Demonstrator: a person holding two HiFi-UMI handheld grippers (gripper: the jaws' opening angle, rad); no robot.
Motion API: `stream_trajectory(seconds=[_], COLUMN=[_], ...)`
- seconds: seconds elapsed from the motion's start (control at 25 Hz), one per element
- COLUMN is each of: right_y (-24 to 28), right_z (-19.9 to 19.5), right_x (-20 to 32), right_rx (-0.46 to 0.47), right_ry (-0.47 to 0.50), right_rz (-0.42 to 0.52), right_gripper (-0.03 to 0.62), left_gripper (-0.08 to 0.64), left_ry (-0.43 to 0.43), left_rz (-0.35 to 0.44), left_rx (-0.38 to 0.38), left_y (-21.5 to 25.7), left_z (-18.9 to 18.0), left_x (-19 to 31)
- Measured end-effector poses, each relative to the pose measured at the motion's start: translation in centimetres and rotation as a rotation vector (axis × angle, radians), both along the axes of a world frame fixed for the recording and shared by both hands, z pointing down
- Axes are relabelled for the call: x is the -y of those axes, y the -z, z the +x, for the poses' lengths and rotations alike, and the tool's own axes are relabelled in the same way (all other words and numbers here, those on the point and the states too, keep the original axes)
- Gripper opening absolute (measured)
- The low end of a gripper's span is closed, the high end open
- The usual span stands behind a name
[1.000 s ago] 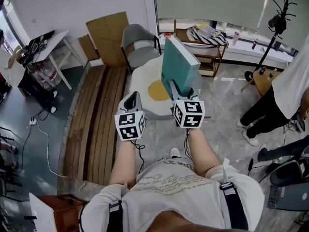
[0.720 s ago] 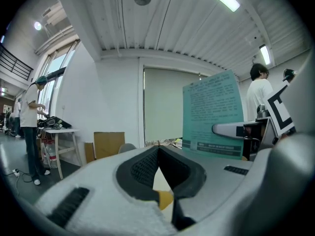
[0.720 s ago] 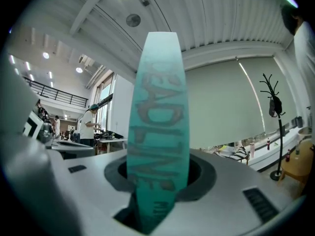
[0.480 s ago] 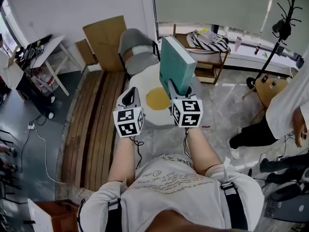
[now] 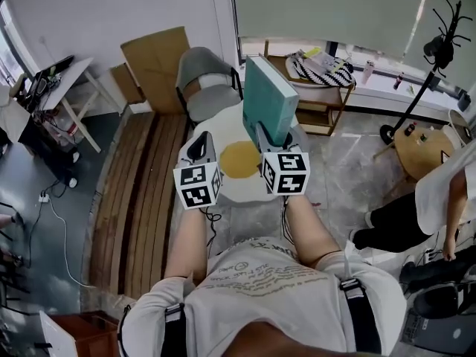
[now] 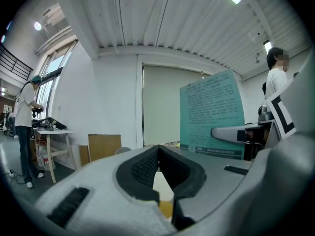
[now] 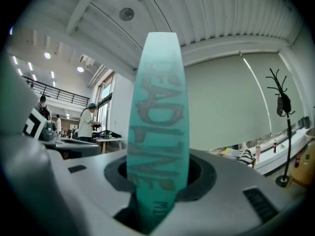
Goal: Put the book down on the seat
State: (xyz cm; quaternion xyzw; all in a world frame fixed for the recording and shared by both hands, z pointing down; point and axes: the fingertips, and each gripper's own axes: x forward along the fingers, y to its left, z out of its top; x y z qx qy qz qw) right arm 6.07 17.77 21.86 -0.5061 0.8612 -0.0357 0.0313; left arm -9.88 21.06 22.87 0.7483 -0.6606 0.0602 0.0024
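Teal and thick, the book (image 5: 269, 101) stands upright, clamped at its spine by my right gripper (image 5: 266, 132). My left gripper (image 5: 202, 146) is closed, empty.

The person wears a pale grey, short-sleeved T-shirt (image 5: 260, 292) with faint curved lettering, crossed by two black harness straps (image 5: 361, 312) with light buckles (image 5: 348, 283). The left gripper (image 5: 199, 141) and right gripper (image 5: 262, 130) are light grey plastic with black ribbed linings. Each carries a white cube (image 5: 198, 186) printed with black square markers. A thin black cable (image 5: 213, 225) trails from the left one.
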Motion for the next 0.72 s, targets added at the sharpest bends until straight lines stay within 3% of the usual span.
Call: stream_trajectory(seconds=[0.72], right_y=[-2.5], right_z=[-2.3], right_x=[4.7], right_rx=[-0.025], right_ry=[0.034], right_rz=[-0.041], right_gripper=[0.164], left_gripper=[0.018], left_ry=[-0.014], left_rz=[-0.045], left_rx=[-0.023], left_y=[-3.0], left_z=[-0.9], left_x=[5.2])
